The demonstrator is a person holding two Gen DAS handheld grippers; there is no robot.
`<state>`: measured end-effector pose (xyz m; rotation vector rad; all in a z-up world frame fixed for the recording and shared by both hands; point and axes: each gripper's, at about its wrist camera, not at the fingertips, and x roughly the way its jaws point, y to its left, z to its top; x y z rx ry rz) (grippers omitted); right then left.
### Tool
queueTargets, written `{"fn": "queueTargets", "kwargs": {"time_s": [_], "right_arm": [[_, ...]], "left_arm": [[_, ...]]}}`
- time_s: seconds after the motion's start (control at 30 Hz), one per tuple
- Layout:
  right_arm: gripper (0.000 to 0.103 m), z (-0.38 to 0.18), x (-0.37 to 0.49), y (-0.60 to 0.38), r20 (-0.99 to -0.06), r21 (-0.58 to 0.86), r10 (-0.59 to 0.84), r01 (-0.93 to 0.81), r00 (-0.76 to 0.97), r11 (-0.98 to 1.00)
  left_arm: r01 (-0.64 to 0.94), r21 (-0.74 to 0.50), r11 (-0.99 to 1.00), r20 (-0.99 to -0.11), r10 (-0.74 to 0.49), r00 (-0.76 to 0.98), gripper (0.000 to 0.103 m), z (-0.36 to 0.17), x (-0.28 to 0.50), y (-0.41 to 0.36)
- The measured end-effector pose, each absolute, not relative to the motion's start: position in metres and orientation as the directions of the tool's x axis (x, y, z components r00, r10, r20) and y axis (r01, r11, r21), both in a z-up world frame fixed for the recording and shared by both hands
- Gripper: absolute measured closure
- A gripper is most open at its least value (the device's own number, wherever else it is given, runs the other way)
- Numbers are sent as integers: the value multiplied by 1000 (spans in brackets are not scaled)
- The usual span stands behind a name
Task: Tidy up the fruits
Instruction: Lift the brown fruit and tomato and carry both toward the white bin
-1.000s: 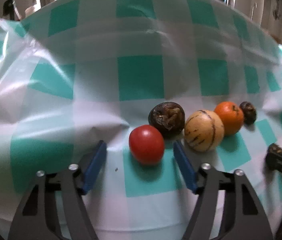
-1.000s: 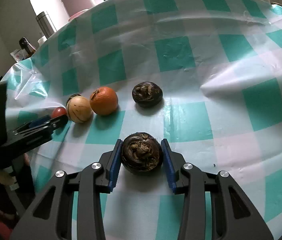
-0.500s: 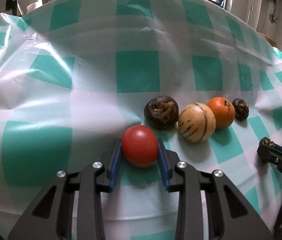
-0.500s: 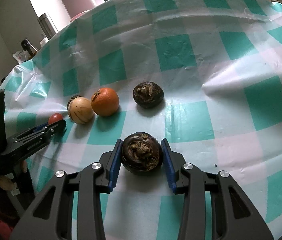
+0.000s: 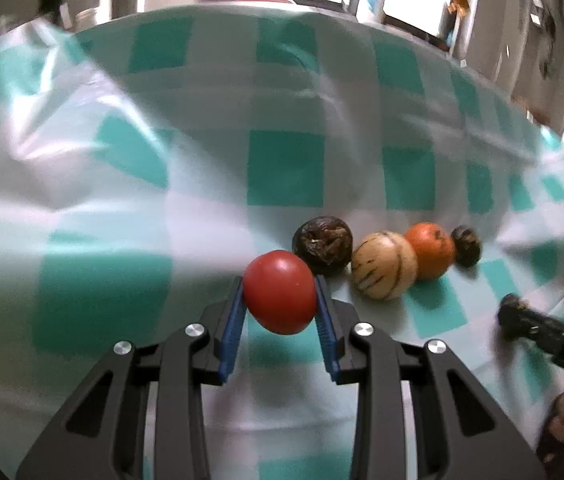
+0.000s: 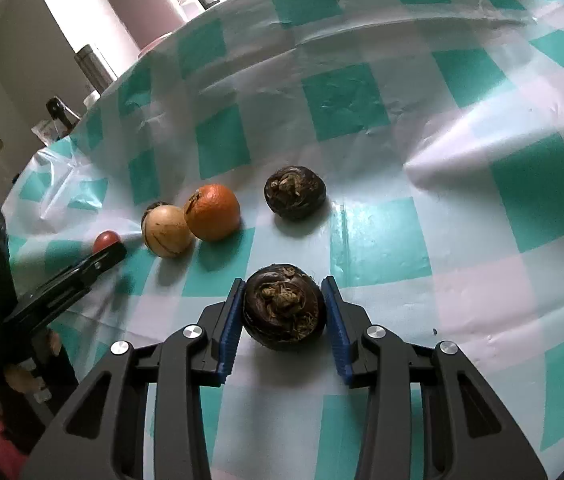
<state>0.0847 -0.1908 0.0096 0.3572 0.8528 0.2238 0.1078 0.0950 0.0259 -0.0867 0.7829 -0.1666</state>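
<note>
My left gripper (image 5: 279,294) is shut on a red tomato (image 5: 279,292) and holds it just above the checked tablecloth. Beyond it lies a row: a dark wrinkled fruit (image 5: 322,245), a striped yellow melon (image 5: 384,266), an orange (image 5: 429,250) and a small dark fruit (image 5: 466,246). My right gripper (image 6: 285,310) is shut on a dark wrinkled fruit (image 6: 284,306). In the right wrist view the melon (image 6: 166,231), the orange (image 6: 213,217), another dark fruit (image 6: 294,192) and the tomato (image 6: 105,241) in the left gripper (image 6: 111,254) show.
The teal and white checked tablecloth (image 6: 422,152) is creased, with a raised fold at the left (image 5: 41,128). A pink flask (image 6: 145,4) and a steel bottle (image 6: 93,66) stand beyond the table's far edge.
My left gripper closed on the tomato and has lifted it slightly. My right gripper still holds its dark fruit and has barely moved.
</note>
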Motion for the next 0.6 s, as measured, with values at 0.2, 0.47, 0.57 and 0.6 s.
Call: {"fn": "queueTargets", "kwargs": {"time_s": [0.2, 0.47, 0.57, 0.6], "right_arm": [[64, 21, 66, -197, -647, 428, 347, -54, 678, 902], [64, 45, -33, -177, -615, 397, 336, -88, 714, 914], [64, 57, -67, -170, -621, 336, 321, -128, 715, 933], [64, 60, -79, -169, -622, 314, 313, -138, 717, 939]], "left_arm": [[49, -225, 973, -629, -184, 755, 70, 54, 39, 104], [131, -192, 973, -632, -225, 741, 69, 54, -57, 93], [175, -158, 972, -632, -236, 738, 69, 53, -77, 73], [188, -162, 969, -636, -248, 731, 69, 52, -83, 68]]}}
